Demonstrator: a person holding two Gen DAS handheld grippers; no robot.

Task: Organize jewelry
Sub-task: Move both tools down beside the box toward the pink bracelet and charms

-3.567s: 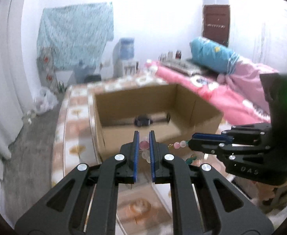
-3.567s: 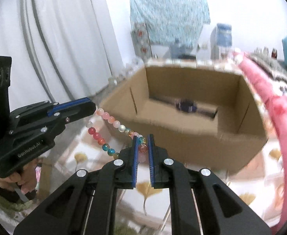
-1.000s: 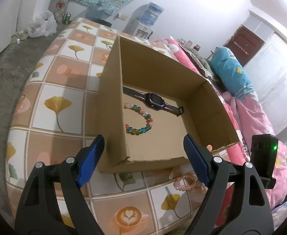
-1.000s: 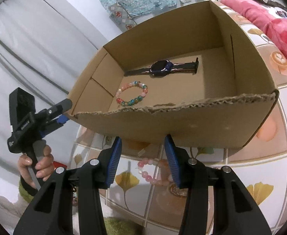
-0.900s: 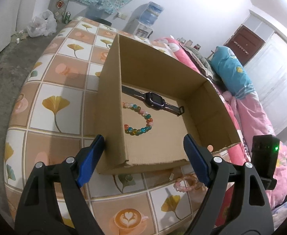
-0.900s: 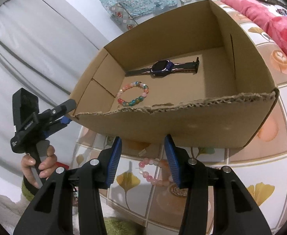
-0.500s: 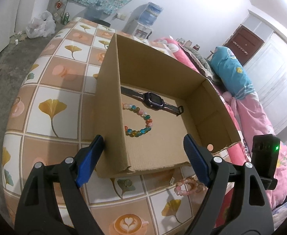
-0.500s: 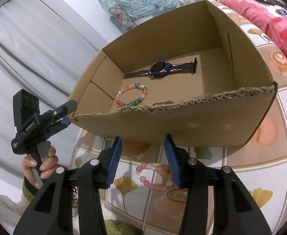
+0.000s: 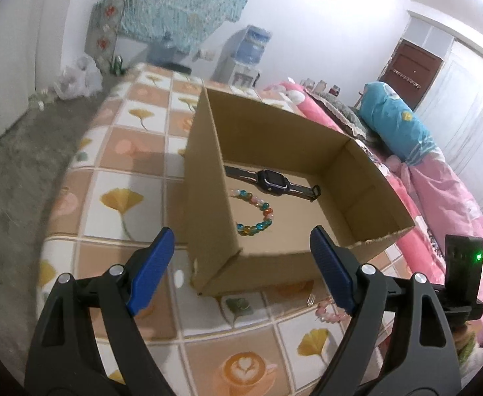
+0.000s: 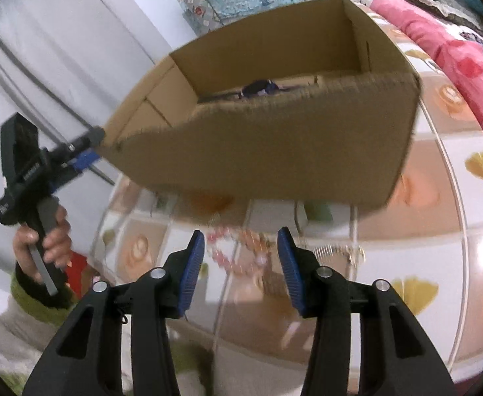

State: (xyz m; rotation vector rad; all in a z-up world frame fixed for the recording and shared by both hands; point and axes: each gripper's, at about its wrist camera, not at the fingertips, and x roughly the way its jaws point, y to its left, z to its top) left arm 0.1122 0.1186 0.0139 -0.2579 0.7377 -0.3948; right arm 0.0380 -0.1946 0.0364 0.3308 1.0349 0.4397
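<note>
An open cardboard box [image 9: 205,181] stands on the tiled tabletop. Inside it lie a dark wristwatch [image 9: 271,181] and a multicolour bead bracelet [image 9: 258,217]. A pink bead bracelet [image 9: 329,310] lies on the table in front of the box. My left gripper [image 9: 241,233] is wide open before the box's near corner, holding nothing. My right gripper [image 10: 240,232] hovers low over the pink bracelet [image 10: 235,250], which shows blurred just ahead of its tips; its jaws are opening and the pads do not touch the beads. The box's front wall [image 10: 274,151] hides all but the watch [image 10: 258,87].
A small metal clip [image 9: 310,298] lies beside the pink bracelet. A bed with a pink cover [image 9: 439,191] runs along the right of the table. The table edge [image 9: 53,217] drops to grey floor on the left. A person's hand [image 10: 43,231] holds the left gripper.
Both grippers, earlier shut on the multicolour bracelet, have let go; it lies in the box. Over the last second the right gripper dropped toward the pink bracelet and widened. The left view shifted slightly.
</note>
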